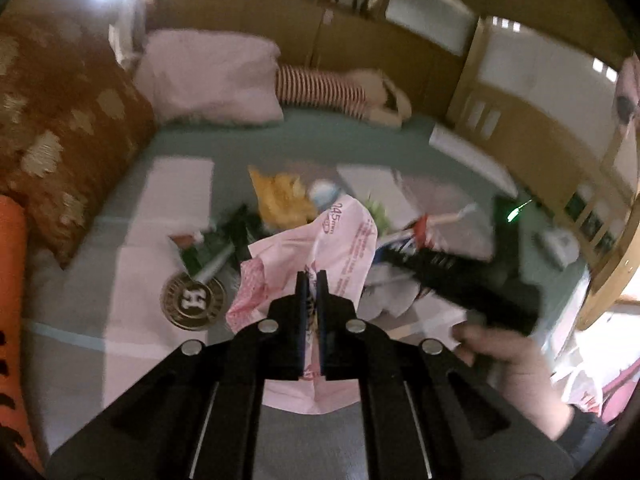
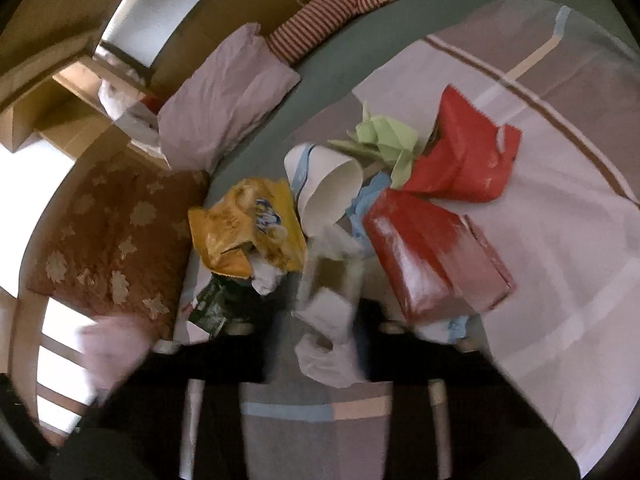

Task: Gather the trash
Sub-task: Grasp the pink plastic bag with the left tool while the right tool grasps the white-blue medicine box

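Pink wrapper [image 1: 316, 256] sits clenched in your left tongs [image 1: 312, 280]; your right tongs [image 2: 320, 304] straddle crumpled white plastic [image 2: 326, 344], grip unclear.

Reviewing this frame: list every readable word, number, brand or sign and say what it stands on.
"245" with small "mm" under it: on the pink and white plastic wrapper clamped in the left tool.
"H": on the round gold and dark medallion lying on the bedspread.
Red lines of print on the wrapper: too blurred to read.
Blue logo on the yellow snack bag: too blurred to read.
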A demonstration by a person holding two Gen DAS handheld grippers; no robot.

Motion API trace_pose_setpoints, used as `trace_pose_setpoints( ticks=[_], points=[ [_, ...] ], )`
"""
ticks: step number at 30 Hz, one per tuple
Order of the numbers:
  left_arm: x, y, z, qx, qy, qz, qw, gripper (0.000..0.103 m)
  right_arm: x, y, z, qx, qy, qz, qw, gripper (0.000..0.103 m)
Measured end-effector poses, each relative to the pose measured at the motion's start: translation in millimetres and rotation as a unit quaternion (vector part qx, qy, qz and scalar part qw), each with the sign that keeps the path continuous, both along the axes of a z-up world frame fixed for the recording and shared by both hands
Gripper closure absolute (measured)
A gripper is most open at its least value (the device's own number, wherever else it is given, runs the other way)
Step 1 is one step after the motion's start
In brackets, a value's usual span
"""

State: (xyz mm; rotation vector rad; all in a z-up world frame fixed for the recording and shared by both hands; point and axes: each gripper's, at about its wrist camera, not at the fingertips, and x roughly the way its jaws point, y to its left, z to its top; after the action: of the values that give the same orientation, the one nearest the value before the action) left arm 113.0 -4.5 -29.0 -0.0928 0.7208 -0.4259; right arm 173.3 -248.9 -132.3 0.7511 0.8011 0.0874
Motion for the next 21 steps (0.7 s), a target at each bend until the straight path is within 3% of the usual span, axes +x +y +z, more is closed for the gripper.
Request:
trace_pose_setpoints(
  ticks=[5, 10, 14, 21],
  points=[
    [-25, 36, 23, -0.043, -0.022, 0.04, 0.9981, 0.098, -27, 14, 47, -0.042, -0.059, 0.026, 0.997, 0.084],
    [-44, 42, 20, -0.049, -0.025, 0.06, 0.9967, 0.098, -93, 45, 103, -0.146, -0.139, 0.058, 0.978, 0.084],
    [-63, 38, 21, -0.044, -0.033, 0.054, 0.997, 0.098, -151, 71, 117, -0.22, -0.178, 0.069, 0.957, 0.084],
    [-94, 23, 7, -0.014, -0.043, 0.05, 0.9977, 0.098, -200, 78, 110, -0.272, -0.192, 0.054, 0.942, 0.084]
  ],
)
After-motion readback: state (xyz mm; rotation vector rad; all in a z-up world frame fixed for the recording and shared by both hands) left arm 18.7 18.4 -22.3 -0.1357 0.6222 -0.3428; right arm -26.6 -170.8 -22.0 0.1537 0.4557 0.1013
